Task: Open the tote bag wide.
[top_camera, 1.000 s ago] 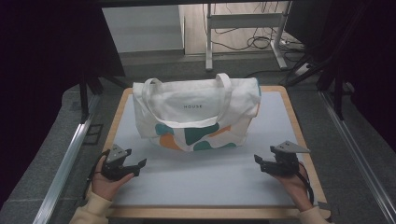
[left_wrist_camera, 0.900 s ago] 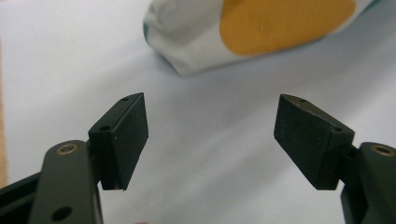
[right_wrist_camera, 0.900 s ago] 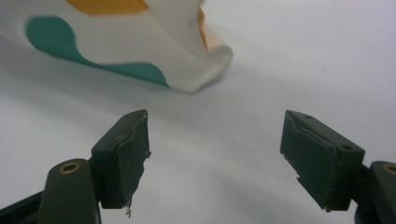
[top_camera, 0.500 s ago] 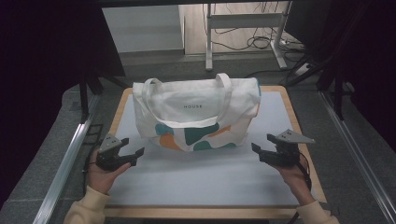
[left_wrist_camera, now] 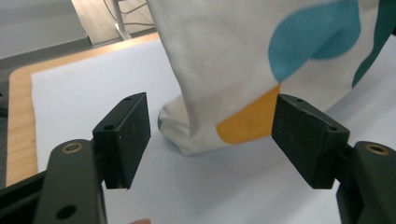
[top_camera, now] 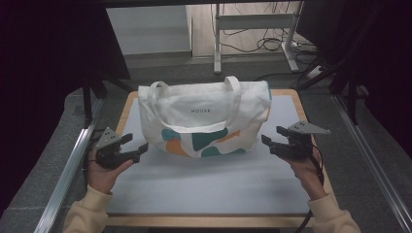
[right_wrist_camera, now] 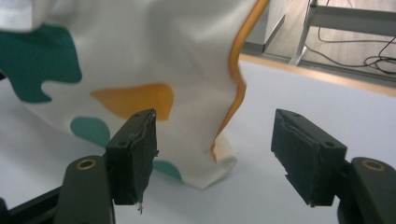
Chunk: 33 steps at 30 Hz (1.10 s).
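White canvas tote bag (top_camera: 204,119), printed with teal and orange shapes, stands on the far half of the white tabletop (top_camera: 209,187). The left gripper (top_camera: 132,146) and right gripper (top_camera: 273,140) flank its bottom corners, jaws spread, touching nothing.

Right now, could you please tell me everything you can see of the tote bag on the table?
The tote bag looks like cream canvas, printed with teal and orange blobs and the word HOUSE. Two cream handles show, one draped down its front face. An orange edge runs down its right side. It stands upright on the white mat, sagging slightly. The left hand-held gripper and right hand-held gripper flank its bottom corners, jaws open, neither touching it.
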Each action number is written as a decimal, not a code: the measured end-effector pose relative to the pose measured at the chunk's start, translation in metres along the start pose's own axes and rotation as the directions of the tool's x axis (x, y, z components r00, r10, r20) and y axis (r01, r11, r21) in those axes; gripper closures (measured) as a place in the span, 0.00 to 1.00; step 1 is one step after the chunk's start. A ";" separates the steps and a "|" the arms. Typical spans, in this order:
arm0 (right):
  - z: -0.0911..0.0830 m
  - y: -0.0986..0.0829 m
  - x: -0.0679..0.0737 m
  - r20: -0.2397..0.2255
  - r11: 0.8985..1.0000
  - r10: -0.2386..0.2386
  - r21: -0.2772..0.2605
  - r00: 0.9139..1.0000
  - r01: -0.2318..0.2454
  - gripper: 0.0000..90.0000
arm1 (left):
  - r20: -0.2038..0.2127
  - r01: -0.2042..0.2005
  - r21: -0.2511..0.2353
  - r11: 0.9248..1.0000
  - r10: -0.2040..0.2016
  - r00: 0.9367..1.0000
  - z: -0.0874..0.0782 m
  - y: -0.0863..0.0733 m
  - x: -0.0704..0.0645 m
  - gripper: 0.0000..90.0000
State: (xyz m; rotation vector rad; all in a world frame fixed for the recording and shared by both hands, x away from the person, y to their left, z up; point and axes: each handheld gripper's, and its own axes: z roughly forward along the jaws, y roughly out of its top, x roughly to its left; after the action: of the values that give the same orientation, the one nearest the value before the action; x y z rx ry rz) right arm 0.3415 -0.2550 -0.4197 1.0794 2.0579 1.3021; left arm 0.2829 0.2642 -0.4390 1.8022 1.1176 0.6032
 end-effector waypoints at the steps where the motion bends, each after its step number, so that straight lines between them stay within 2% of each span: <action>1: 0.000 0.003 -0.001 0.000 1.000 0.001 -0.005 1.000 -0.001 0.35 | 0.000 0.001 -0.007 1.000 -0.001 1.000 -0.001 0.003 0.001 0.32; 3: 0.001 0.009 -0.004 -0.011 1.000 0.011 -0.015 1.000 -0.011 0.36 | 0.002 0.005 -0.023 1.000 -0.005 1.000 -0.003 0.009 0.002 0.32; 4: 0.003 0.015 -0.007 -0.025 0.999 0.031 -0.025 0.999 -0.032 0.37 | -0.003 0.011 -0.036 0.999 -0.011 1.000 -0.004 0.014 0.004 0.33; 8: 0.005 0.021 -0.010 -0.010 0.999 0.027 -0.028 1.000 -0.027 0.38 | -0.003 0.024 -0.047 0.999 -0.024 1.000 -0.004 0.020 0.007 0.34; 20: 0.015 0.044 -0.022 -0.010 0.997 0.053 -0.057 0.999 -0.054 0.41 | 0.001 0.029 -0.047 0.998 -0.029 1.000 0.006 0.037 0.018 0.36; 26: 0.020 0.054 -0.024 -0.016 0.997 0.044 -0.059 0.999 -0.045 0.42 | 0.042 0.023 -0.035 0.999 -0.022 0.999 0.019 0.047 0.023 0.35; 30: 0.025 0.062 -0.025 -0.041 0.997 0.048 -0.060 0.998 -0.050 0.43 | 0.068 0.019 -0.017 1.000 -0.018 0.998 0.030 0.048 0.025 0.34; 33: 0.029 0.065 -0.026 -0.042 0.997 0.042 -0.056 0.998 -0.044 0.44 | 0.083 0.026 -0.021 0.999 -0.024 0.996 0.035 0.048 0.026 0.34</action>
State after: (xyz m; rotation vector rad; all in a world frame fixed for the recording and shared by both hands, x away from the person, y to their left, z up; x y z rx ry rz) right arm 0.4015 -0.2453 -0.3747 1.0865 2.0242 1.4059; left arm 0.3428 0.2627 -0.4151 1.7758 1.0714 0.5194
